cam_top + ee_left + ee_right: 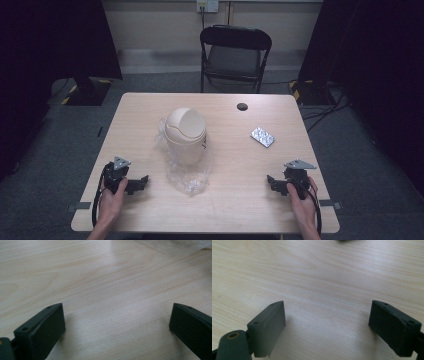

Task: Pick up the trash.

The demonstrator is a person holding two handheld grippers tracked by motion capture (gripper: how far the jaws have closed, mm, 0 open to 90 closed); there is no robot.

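We saw bare table [235, 200] between the left gripper [145, 181] and right gripper [270, 181]. Farther back, the cream bin [186, 135] on its crumpled plastic bag [187, 177] blocked the centre; the blister pack [262, 137] lay well right.

No legible text; dark marks on bin [185, 136] unreadable.

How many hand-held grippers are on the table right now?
2. The left hand-held gripper rests near the table's front left edge, the right hand-held gripper near the front right edge; both are open and empty.
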